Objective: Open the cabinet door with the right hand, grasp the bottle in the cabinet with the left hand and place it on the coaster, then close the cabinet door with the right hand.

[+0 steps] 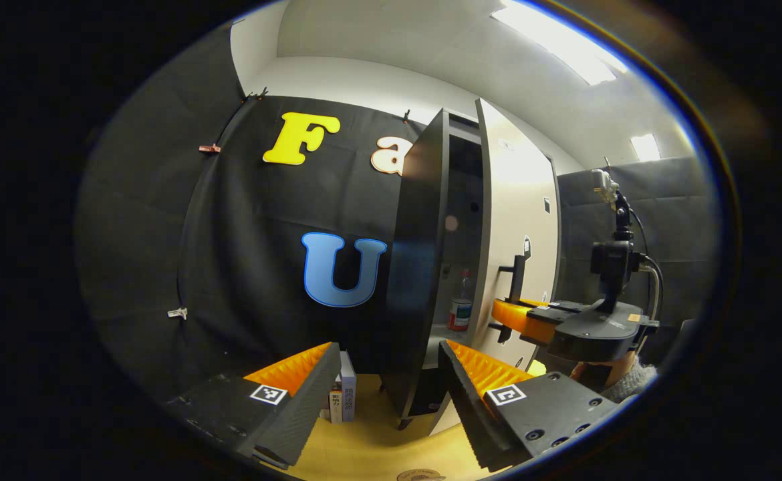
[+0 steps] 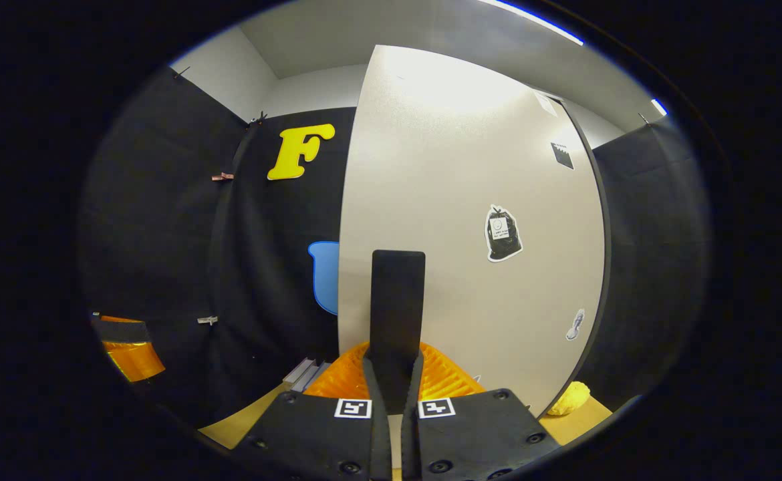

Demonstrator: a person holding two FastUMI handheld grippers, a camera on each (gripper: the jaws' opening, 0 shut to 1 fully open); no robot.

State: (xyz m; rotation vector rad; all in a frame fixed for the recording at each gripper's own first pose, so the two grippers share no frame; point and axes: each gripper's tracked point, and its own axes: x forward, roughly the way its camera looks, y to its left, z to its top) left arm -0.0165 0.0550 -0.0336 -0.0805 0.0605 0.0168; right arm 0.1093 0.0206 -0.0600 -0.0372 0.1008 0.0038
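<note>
Pale laminate covers the cabinet door [image 2: 471, 220], which stands partly swung out from the dark cabinet [image 1: 421, 267]. The right gripper [image 2: 396, 381] has its fingers pressed together on the door's black handle [image 2: 398, 300], which rises straight up between them. In the left gripper view that same gripper pinches the handle [image 1: 515, 280] at the door's edge. The left gripper [image 1: 387, 374] hangs with its fingers spread wide, holding nothing. Beyond the gap between them, slightly toward the right finger, the bottle [image 1: 460, 304] stands upright on a shelf inside the cabinet. Small boxes [image 1: 343, 397] sit on the yellowish surface [image 1: 371, 447] just past the left finger.
</note>
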